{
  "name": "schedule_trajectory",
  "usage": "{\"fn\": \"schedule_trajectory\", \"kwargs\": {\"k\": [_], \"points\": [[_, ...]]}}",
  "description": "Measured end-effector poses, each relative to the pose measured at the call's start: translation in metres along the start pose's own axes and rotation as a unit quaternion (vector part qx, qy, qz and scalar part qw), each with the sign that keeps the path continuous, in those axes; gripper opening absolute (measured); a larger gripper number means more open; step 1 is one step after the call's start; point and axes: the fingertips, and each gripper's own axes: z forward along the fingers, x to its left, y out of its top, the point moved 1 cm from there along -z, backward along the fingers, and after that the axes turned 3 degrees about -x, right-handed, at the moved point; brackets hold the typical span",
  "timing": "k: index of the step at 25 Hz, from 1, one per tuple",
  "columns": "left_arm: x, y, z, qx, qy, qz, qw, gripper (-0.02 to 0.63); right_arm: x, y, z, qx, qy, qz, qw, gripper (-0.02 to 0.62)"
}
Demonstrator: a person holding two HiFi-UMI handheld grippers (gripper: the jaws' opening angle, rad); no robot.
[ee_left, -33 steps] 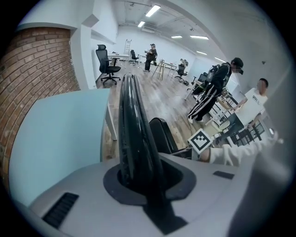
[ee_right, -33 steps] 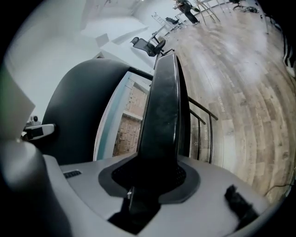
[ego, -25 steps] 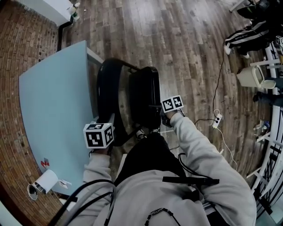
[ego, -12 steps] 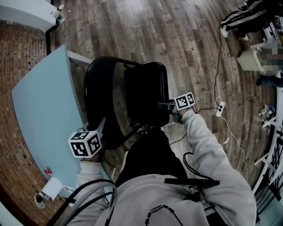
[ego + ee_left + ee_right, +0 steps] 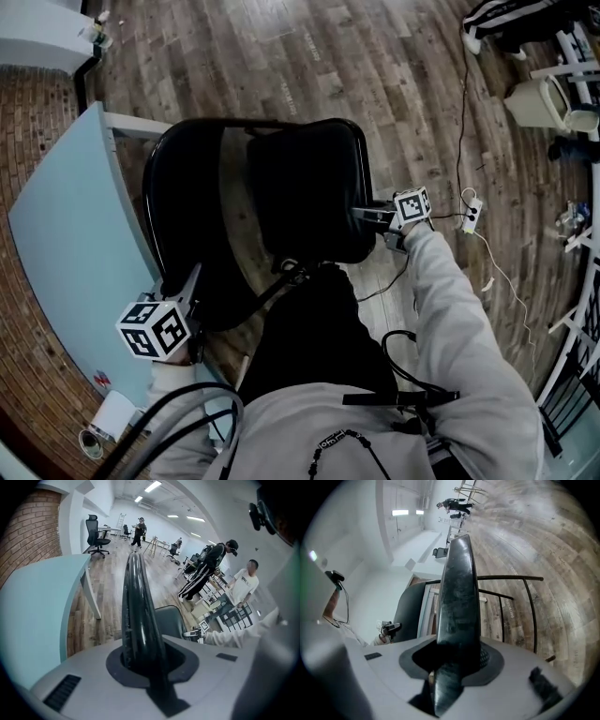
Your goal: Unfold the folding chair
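The chair point(image 5: 305, 192) is black and partly opened. It stands on the wood floor point(image 5: 394, 84) straight ahead of the person, just right of the table point(image 5: 66, 225). Its glossy curved backrest point(image 5: 183, 225) is on the left, close to the table edge. The padded seat point(image 5: 309, 187) is to the right of the backrest, and a thin tube frame point(image 5: 234, 123) runs across the top between them. Whether the seat lies fully level cannot be told.

The left gripper point(image 5: 192, 281) points steeply down at the near left corner of the backrest. In the left gripper view the backrest rim point(image 5: 136, 602) runs straight up out of the left gripper point(image 5: 140, 653), whose jaws are nearly together and clamped on that thin rim. The right gripper point(image 5: 361, 214) reaches in almost level at the seat's right edge. In the right gripper view the thicker seat edge point(image 5: 459, 602) fills the gap of the right gripper point(image 5: 457, 658). Those jaws stand about half apart and are easing open, with the pads on the seat edge.

On the left the table edge hems in the backrest with little slack. Beyond the chair the floor is open boards. To the right, a power strip point(image 5: 472, 214) and its cable point(image 5: 502, 281) lie near the right gripper, well clear of the seat.
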Motion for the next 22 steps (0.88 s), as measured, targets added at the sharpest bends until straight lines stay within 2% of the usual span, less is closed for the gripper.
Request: {"fn": "schedule_trajectory", "kwargs": {"k": [6,14,22], "points": [[-0.004,-0.011,0.026,-0.001,-0.019,0.004,0.9998,0.058,-0.039,0.006,-0.03,-0.05,0.062,0.017,0.997,0.14],[-0.003,-0.023,0.059,-0.011,-0.048,0.005,0.9988,0.058,-0.112,-0.001,-0.066,-0.09,0.084,0.041,0.992,0.153],[0.013,-0.035,0.082,-0.009,-0.081,-0.003,0.9967,0.058,-0.16,-0.018,-0.081,-0.12,0.113,0.043,0.985,0.166]]}}
